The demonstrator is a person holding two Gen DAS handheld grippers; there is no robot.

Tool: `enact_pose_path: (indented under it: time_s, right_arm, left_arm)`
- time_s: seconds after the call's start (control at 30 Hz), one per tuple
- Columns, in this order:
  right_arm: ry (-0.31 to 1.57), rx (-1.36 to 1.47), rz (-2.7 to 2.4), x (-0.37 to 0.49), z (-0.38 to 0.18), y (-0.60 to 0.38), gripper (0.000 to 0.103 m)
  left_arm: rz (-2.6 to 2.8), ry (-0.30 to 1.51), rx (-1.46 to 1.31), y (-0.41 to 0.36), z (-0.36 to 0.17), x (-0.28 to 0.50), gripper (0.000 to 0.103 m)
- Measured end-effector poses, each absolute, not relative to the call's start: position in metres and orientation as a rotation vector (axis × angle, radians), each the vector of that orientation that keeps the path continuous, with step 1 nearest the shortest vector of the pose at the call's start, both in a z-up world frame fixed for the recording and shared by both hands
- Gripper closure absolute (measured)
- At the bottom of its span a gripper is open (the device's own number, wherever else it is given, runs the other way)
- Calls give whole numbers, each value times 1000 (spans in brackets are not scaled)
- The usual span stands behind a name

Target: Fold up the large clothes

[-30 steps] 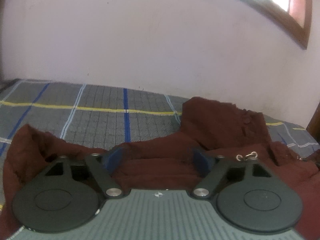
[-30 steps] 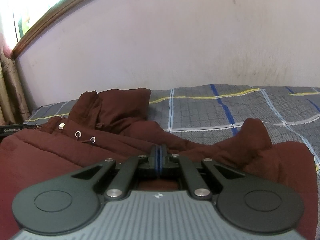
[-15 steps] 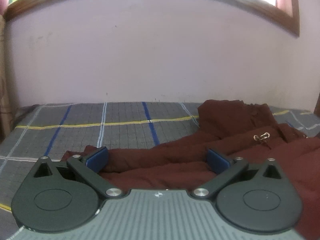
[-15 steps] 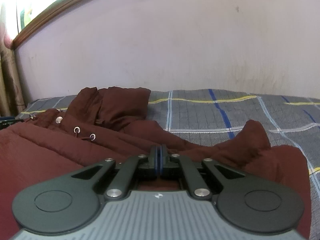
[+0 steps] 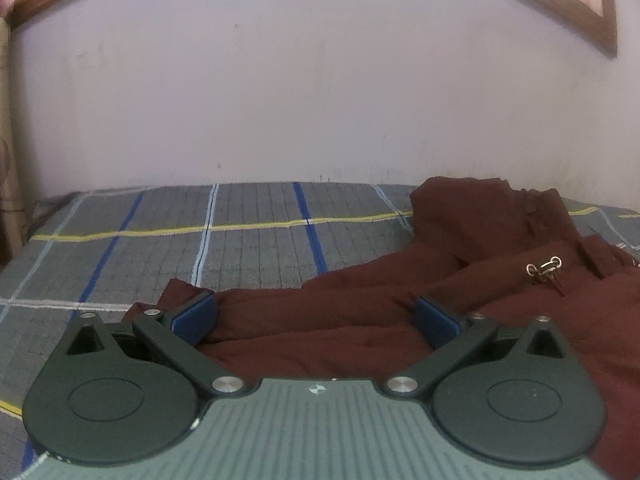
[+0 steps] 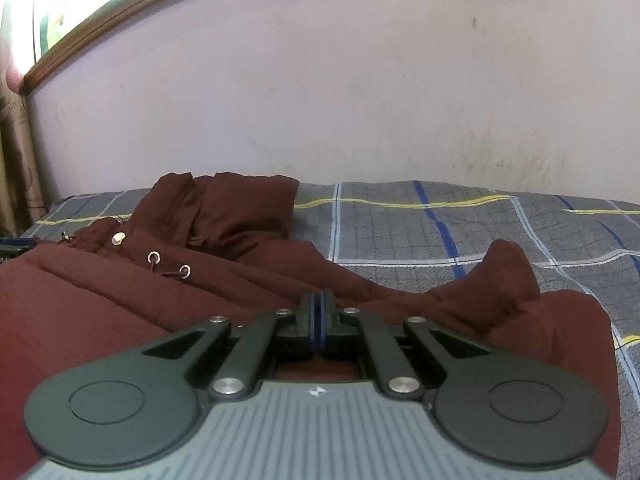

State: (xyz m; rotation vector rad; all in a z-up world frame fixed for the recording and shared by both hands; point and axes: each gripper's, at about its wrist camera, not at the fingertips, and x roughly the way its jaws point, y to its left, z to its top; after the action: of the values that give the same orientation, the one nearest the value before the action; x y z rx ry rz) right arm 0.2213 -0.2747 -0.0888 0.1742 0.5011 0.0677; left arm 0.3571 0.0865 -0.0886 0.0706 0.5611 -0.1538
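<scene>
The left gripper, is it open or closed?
Open. The left gripper has its blue pads far apart, with the maroon jacket lying loose between them on the checked bedsheet.

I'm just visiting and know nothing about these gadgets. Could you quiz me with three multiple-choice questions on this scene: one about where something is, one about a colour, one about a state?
1. Where does the jacket lie?
A. on a checked bedsheet
B. on a chair
C. on the floor

2. What colour is the jacket?
A. green
B. dark maroon
C. white

3. How is the left gripper?
A. shut
B. out of view
C. open

Answers: 1 A, the checked sheet shows around the cloth. 2 B, the cloth is maroon in both views. 3 C, its blue pads stand wide apart, over the cloth.
</scene>
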Motion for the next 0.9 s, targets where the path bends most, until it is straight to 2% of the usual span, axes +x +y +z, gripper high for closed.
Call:
enact_pose_path:
  time_s: [0.9]
  right_arm:
    - [573, 99, 37, 238, -100, -265, 102]
  left_arm:
    - [-165, 612, 29, 88, -93, 367, 0]
